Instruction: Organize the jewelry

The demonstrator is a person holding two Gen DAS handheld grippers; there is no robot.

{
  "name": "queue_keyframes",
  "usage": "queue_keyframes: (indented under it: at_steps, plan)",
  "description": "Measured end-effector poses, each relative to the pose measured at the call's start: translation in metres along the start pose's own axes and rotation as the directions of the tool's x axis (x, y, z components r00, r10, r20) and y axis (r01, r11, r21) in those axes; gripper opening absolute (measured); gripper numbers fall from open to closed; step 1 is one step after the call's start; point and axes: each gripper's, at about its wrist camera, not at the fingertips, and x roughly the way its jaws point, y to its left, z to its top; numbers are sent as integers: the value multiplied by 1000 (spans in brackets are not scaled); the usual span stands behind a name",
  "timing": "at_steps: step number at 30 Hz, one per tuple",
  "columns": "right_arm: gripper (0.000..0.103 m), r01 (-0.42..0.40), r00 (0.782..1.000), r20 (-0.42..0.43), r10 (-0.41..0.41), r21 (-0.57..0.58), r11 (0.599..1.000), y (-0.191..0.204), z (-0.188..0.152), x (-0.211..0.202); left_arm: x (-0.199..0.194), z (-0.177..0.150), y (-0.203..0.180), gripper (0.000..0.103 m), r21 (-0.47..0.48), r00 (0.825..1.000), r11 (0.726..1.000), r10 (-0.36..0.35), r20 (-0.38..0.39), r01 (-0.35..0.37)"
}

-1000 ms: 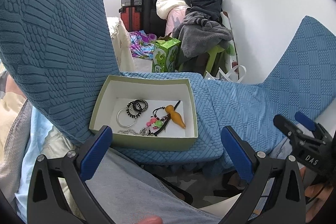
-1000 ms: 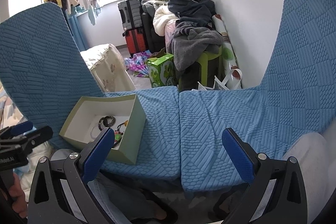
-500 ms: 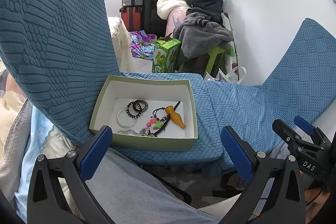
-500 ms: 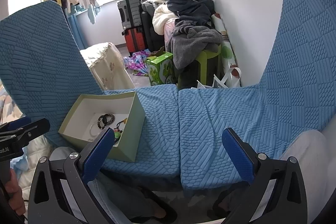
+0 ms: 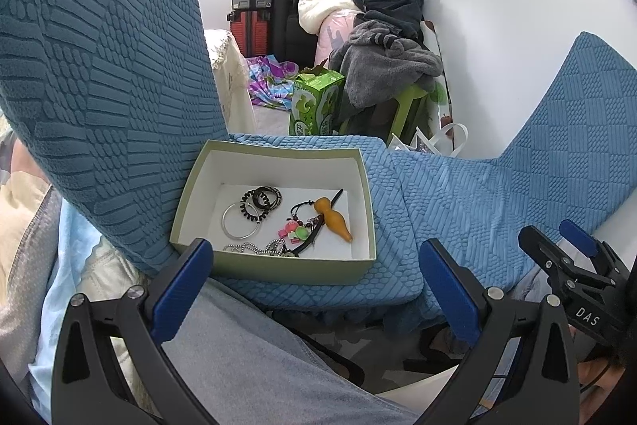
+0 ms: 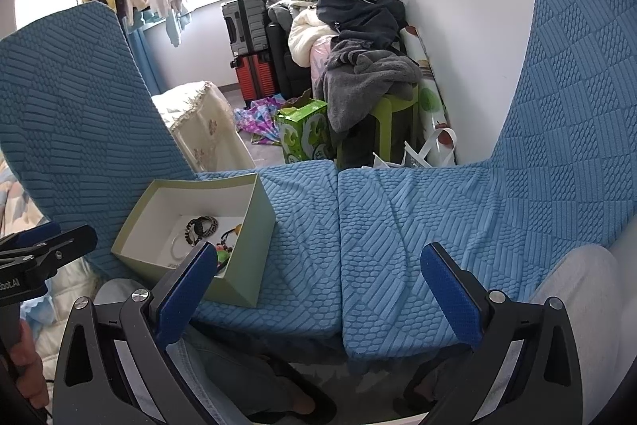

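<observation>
Two claws of mine hang wide apart and hold nothing, above my lap.

Nearest, my left gripper [image 5: 316, 283] spreads its blue-padded fingers [image 5: 181, 285] over my grey-trousered leg [image 5: 254, 357]; my right gripper [image 6: 318, 285] is spread just as wide beside it. Just past the left fingers sits the pale green open cardboard box [image 5: 278, 267] on the blue textured seat cushion [image 5: 450, 202], at its left end against the upright blue backrest [image 5: 99, 66]. Inside lie a thin silver bangle [image 5: 238, 221], dark braided bracelets [image 5: 262, 198], an orange gourd-shaped pendant [image 5: 332, 218] on a dark cord, small pink and green charms [image 5: 294, 232] and a beaded silver chain [image 5: 254, 248]. Farther off stand a green printed carton [image 5: 314, 104], a heap of clothes [image 5: 382, 38] and stacked suitcases [image 5: 253, 10].
</observation>
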Motion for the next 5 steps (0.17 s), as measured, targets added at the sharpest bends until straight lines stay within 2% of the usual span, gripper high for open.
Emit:
queue_keyframes:
  at_steps: [5]
  plan:
    - [103,0,1000,-5,0,-4,1000,-1,1,0,1,0,0,103,4,1000,1000,2,-6,-2]
